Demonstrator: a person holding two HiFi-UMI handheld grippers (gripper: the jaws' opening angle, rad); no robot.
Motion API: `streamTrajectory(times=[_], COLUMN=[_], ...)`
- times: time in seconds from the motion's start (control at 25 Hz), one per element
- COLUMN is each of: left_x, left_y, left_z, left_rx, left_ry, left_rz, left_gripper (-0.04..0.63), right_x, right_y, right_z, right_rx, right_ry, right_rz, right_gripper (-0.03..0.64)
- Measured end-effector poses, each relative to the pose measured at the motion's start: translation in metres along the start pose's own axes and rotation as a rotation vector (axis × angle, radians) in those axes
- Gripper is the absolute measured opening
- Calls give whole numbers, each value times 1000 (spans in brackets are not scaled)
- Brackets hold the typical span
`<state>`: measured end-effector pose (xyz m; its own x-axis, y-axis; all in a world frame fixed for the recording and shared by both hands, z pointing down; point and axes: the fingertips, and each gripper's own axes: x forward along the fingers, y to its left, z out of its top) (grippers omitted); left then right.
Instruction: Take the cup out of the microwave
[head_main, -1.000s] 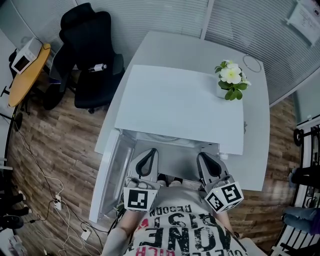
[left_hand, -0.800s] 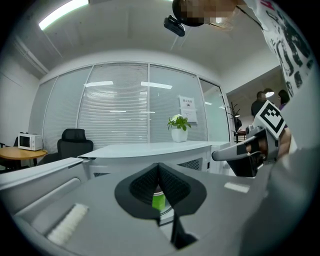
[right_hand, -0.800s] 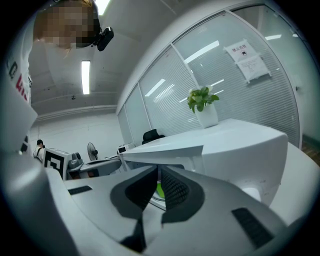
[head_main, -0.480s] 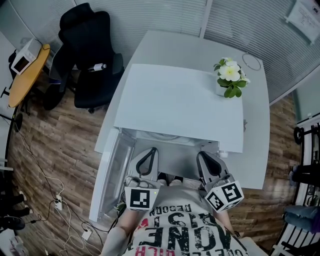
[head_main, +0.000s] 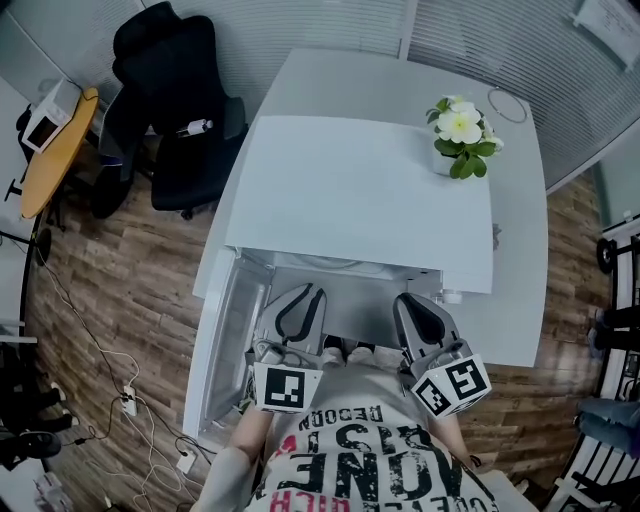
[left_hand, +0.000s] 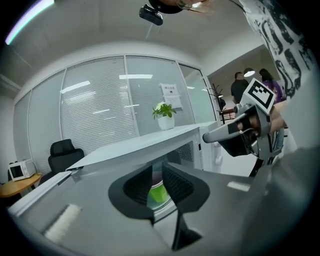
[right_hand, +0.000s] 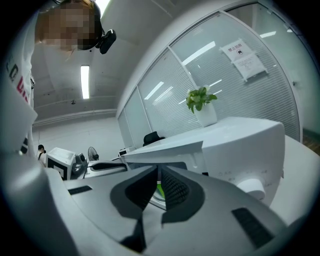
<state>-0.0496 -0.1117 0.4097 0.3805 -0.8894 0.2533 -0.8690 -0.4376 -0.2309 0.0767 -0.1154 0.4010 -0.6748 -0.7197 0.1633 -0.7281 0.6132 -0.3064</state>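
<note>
A white microwave (head_main: 360, 190) stands on a white table with its door (head_main: 222, 350) swung open to the left. Both grippers point level into its opening. A green cup (left_hand: 157, 193) stands inside on the turntable and shows through the slit between the left gripper's (left_hand: 156, 175) jaws. Those jaws have just been opening; they stand slightly apart with nothing between them. The right gripper (right_hand: 159, 176) is shut, with only a sliver of the cup (right_hand: 159, 190) beyond its tips. In the head view the left gripper (head_main: 303, 297) and right gripper (head_main: 408, 303) sit side by side; the cup is hidden there.
A potted plant (head_main: 460, 135) with white flowers stands behind the microwave on the table (head_main: 520, 300). A black office chair (head_main: 170, 100) is at the far left, beside a round wooden table (head_main: 50, 140). Cables lie on the wooden floor (head_main: 110, 330).
The left gripper has rolled a little and edged toward the microwave's opening. The right gripper has kept still.
</note>
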Motion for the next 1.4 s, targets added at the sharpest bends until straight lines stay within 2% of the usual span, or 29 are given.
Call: streamTrajectory(times=[0.04, 0.88, 1.16, 1.4], left_x=[1, 55, 66, 75], left_y=[-1, -10, -13, -20], left_z=[-1, -48, -61, -65], left_rx=[17, 381, 425, 511], left_ry=[8, 227, 280, 297], left_rz=[-5, -173, -215, -235], left_gripper=[79, 121, 135, 147], right_x=[0, 2, 2, 2], right_y=[0, -16, -19, -21], right_z=[-1, 0, -1, -2], right_rx=[3, 16, 24, 22], right_ry=[-2, -12, -8, -6], right_rz=[-1, -33, -44, -53], right_gripper=[28, 28, 28, 28])
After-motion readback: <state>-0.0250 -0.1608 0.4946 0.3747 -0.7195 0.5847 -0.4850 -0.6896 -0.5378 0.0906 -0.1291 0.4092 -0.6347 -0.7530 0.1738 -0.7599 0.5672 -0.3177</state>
